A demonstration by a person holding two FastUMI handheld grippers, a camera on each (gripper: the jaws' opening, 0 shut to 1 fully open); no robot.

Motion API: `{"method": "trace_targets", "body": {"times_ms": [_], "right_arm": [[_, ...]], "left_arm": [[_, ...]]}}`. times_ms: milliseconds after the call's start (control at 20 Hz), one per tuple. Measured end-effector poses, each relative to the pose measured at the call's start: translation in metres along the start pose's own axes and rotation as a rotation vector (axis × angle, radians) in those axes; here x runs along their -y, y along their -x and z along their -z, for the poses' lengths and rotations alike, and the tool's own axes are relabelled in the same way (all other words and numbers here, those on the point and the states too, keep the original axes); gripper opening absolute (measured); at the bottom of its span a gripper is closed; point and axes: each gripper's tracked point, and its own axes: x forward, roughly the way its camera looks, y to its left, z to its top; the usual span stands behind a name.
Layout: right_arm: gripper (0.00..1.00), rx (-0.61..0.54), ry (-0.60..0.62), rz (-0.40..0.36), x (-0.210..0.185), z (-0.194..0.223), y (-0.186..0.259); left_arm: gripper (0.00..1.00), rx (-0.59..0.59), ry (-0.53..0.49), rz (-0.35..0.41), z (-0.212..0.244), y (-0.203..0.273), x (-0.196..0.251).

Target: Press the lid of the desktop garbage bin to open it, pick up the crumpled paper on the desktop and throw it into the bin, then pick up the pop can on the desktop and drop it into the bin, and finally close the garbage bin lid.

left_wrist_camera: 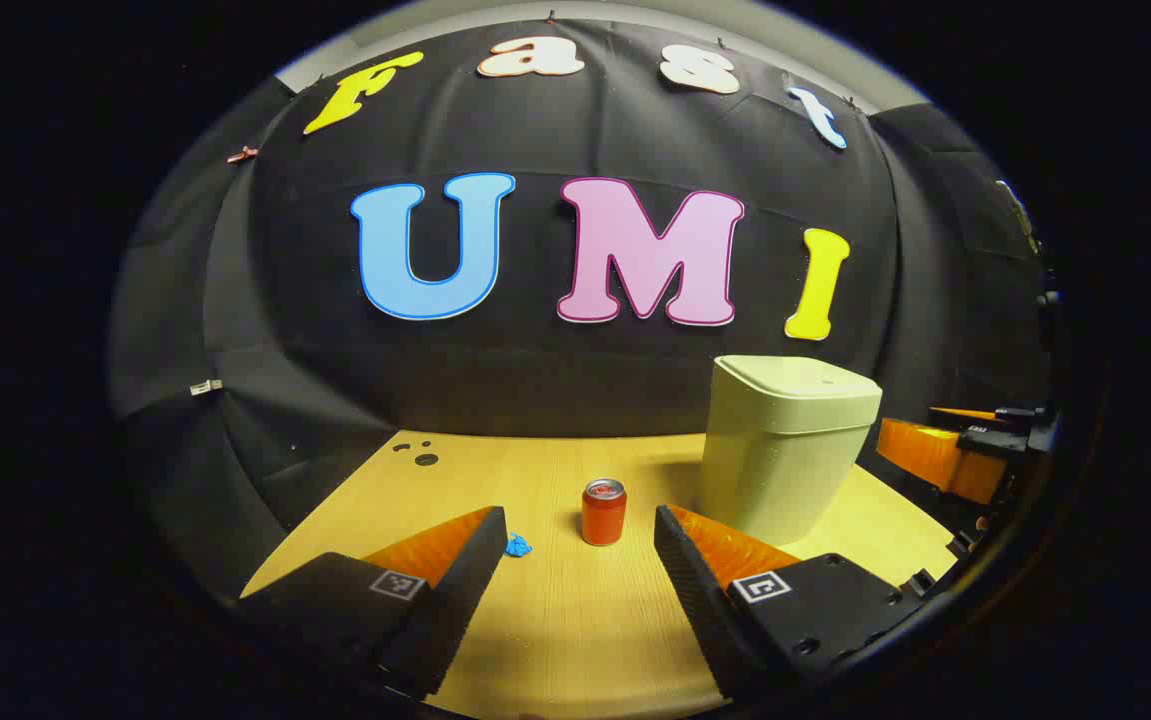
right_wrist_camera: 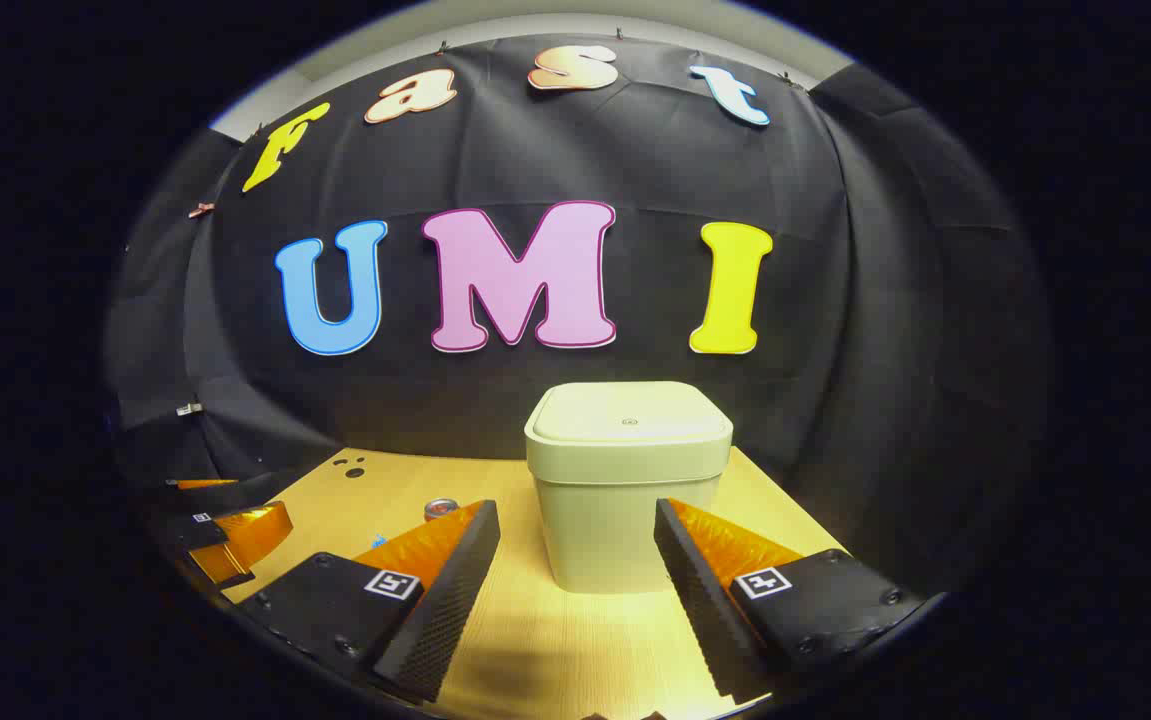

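A pale green bin (left_wrist_camera: 785,450) with its lid (right_wrist_camera: 628,412) down stands at the back right of the wooden table (left_wrist_camera: 555,620). An orange pop can (left_wrist_camera: 603,511) stands upright in front of my left gripper (left_wrist_camera: 580,545), which is open and empty. A small blue crumpled paper (left_wrist_camera: 517,546) lies left of the can, beside the left finger. My right gripper (right_wrist_camera: 575,540) is open and empty, facing the bin (right_wrist_camera: 625,490) a short way off. The can's top (right_wrist_camera: 441,508) peeks over its left finger. The other gripper shows at the far right (left_wrist_camera: 955,455) and the far left (right_wrist_camera: 225,525).
Black cloth walls close in the table at the back and on both sides. A few dark holes (left_wrist_camera: 418,452) mark the table's far left corner. Bare wood lies between the grippers and the objects.
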Motion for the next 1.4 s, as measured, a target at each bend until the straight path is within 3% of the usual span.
{"method": "trace_targets", "body": {"times_ms": [1400], "right_arm": [[0.98, -0.056, 0.010, 0.014, 0.005, 0.014, -0.011]], "left_arm": [[0.95, -0.036, -0.004, -0.005, 0.016, -0.010, 0.001]]}}
